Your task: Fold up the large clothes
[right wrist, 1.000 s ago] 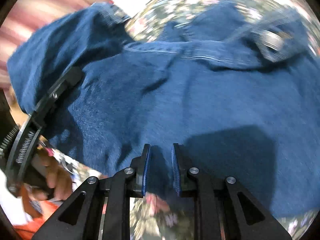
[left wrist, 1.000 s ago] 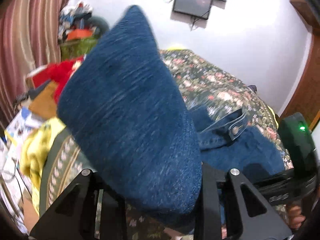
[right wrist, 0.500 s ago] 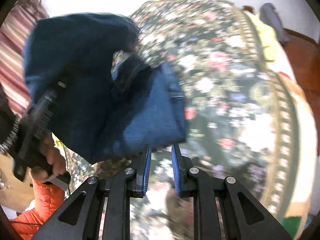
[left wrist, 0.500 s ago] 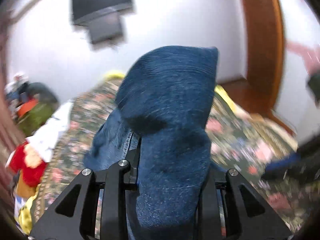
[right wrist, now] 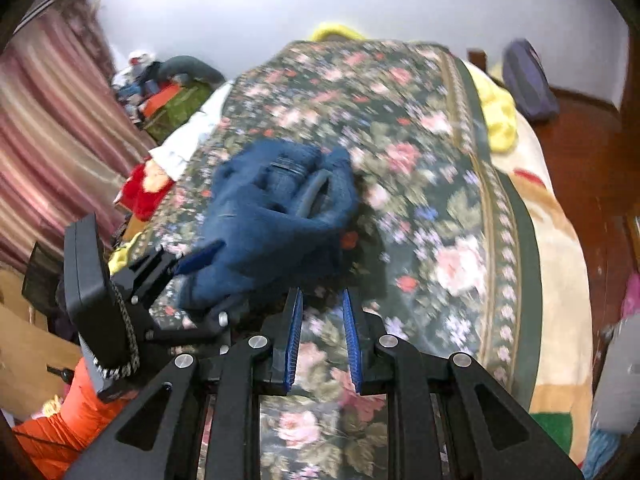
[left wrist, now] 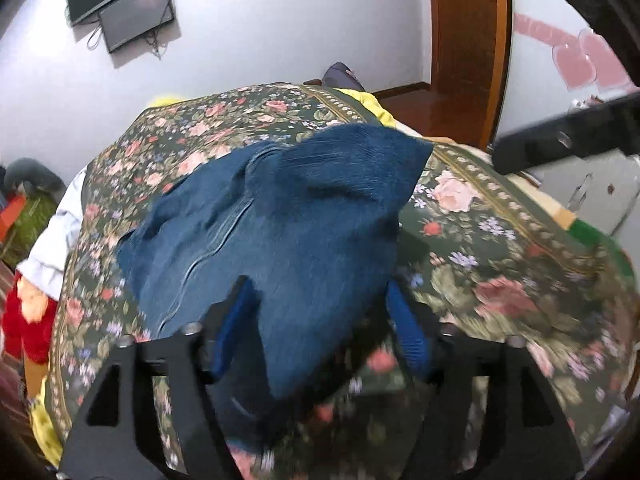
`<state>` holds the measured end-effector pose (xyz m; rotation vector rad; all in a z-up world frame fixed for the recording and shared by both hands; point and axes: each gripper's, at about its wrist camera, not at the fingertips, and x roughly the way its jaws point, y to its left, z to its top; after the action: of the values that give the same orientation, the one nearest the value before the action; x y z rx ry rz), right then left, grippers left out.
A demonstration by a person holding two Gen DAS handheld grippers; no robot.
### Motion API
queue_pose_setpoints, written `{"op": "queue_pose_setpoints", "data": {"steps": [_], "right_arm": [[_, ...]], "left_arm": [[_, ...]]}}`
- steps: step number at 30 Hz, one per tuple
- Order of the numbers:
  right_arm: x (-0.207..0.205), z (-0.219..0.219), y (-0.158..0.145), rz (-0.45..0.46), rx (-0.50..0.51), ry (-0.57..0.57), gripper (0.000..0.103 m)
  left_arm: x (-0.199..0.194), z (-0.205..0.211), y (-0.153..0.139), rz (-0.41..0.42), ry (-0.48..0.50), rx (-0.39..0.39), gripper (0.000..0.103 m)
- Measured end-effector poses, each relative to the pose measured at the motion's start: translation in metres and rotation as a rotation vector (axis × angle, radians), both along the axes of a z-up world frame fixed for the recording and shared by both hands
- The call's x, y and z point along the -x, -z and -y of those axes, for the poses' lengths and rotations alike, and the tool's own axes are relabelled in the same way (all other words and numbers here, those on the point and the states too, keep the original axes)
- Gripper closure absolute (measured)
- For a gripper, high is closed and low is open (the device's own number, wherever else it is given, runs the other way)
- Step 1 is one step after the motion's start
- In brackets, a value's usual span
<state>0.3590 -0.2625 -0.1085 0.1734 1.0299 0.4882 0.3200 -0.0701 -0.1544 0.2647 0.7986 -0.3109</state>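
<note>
Folded blue jeans lie bunched on the floral bedspread. My left gripper is open, its blue-padded jaws spread wide either side of the near end of the jeans, which rests between them. In the right wrist view the jeans sit mid-bed with the left gripper at their near left end. My right gripper has its jaws a small gap apart with nothing between them, above the bedspread, short of the jeans.
The bed's right edge shows a cream blanket and a yellow cloth. A red stuffed toy and a clutter pile sit at the left by a striped curtain. A wooden door frame stands beyond the bed.
The left gripper has lowered the jeans onto the bed and its jaws have spread open. The right gripper has pulled back from the jeans and now hovers empty.
</note>
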Motion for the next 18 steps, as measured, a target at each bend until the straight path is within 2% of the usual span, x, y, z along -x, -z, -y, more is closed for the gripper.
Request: {"op": "queue_pose_setpoints", "data": {"steps": [4, 6, 7, 9, 12, 15, 18], "right_arm": [[0.004, -0.024, -0.025, 0.081, -0.023, -0.065, 0.087], [0.001, -0.043, -0.035, 0.111, -0.025, -0.104, 0.087], [-0.001, -0.050, -0.037, 0.120, -0.022, -0.118, 0.087], [-0.008, -0.067, -0.037, 0.122, -0.002, -0.147, 0.087], [-0.021, -0.093, -0.024, 0.101, 0.035, -0.177, 0.087], [-0.035, -0.110, 0.004, 0.069, 0.160, -0.165, 0.087], [-0.039, -0.112, 0.035, 0.067, 0.269, -0.183, 0.087]], "left_arm": [[0.021, -0.034, -0.019, 0.022, -0.079, 0.052, 0.030], [0.020, -0.054, -0.027, 0.044, -0.150, 0.067, 0.024], [0.020, -0.063, -0.029, 0.052, -0.180, 0.074, 0.016], [0.011, -0.085, -0.025, 0.041, -0.259, 0.097, 0.015], [-0.006, -0.111, -0.002, -0.072, -0.340, 0.169, 0.015], [-0.015, -0.117, 0.030, -0.178, -0.370, 0.171, 0.014], [-0.007, -0.122, 0.049, -0.193, -0.415, 0.227, 0.005]]}}
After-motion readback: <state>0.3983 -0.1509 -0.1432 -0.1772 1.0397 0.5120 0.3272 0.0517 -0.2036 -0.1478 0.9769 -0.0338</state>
